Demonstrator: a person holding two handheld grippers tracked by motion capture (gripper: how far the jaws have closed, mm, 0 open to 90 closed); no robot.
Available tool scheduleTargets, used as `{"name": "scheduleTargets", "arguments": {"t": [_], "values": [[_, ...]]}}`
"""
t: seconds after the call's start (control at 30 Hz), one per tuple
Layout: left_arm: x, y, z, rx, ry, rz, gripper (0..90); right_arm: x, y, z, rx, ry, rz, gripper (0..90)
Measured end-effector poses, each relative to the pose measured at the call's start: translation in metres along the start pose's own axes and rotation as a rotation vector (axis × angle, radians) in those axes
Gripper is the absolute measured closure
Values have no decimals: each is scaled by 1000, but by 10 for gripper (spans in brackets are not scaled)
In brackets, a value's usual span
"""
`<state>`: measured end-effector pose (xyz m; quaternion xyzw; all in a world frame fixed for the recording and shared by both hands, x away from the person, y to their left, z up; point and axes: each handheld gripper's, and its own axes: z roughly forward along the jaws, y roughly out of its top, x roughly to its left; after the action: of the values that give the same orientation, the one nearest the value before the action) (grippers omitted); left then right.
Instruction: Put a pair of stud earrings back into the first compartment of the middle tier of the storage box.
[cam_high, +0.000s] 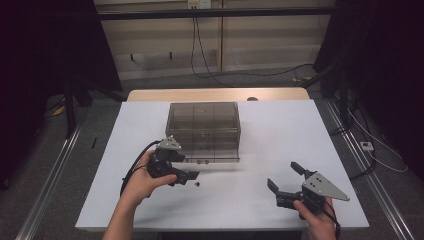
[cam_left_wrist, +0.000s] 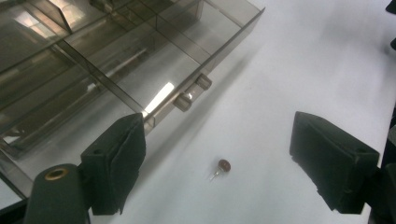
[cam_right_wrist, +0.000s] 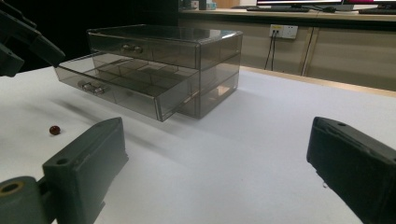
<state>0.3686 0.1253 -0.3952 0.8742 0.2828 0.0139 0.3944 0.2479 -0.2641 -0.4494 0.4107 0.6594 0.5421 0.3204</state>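
A small reddish-brown bead with a short metal lead lies on the white table, between the left gripper's two black jaws and a little ahead of them, touching neither. Those jaws stand wide apart with nothing held; the bead rests on the tabletop in the gap, somewhat nearer the jaw on the left of the left gripper view. In the high view the same bead shows as a dark speck just beyond the tips of the left gripper, which a hand holds low over the table.

Just past the left-hand jaw in the left gripper view sits the pulled-out drawer of a smoky clear plastic drawer cabinet; the drawer's front edge with its small double knob lies close ahead of that jaw, and dividers split its inside into compartments.

The right gripper is well apart from the bead, held near the table's near edge. Its jaws are also spread wide with only bare table between them. In the right gripper view the bead lies beyond and to the outside of the left-hand jaw, and the cabinet with its open drawer stands farther ahead
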Motion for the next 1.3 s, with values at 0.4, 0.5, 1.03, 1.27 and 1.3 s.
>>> {"name": "scheduleTargets", "arguments": {"t": [0.4,0.5,1.03,1.27,1.3], "values": [[-4,-12,4,-16,15,15,174,-1,1,-1,0,-4,-3,40],[-5,-14,5,-15,28,27,173,0,1,-1,-2,-2,-9,40],[-4,-23,18,15,8,34,230,-1,1,-1,2,-3,-5,40],[-5,-26,22,27,1,47,353,-1,1,-2,0,-3,0,41],[-5,-26,23,30,-8,52,369,-1,1,-2,-1,-3,0,41]]}}
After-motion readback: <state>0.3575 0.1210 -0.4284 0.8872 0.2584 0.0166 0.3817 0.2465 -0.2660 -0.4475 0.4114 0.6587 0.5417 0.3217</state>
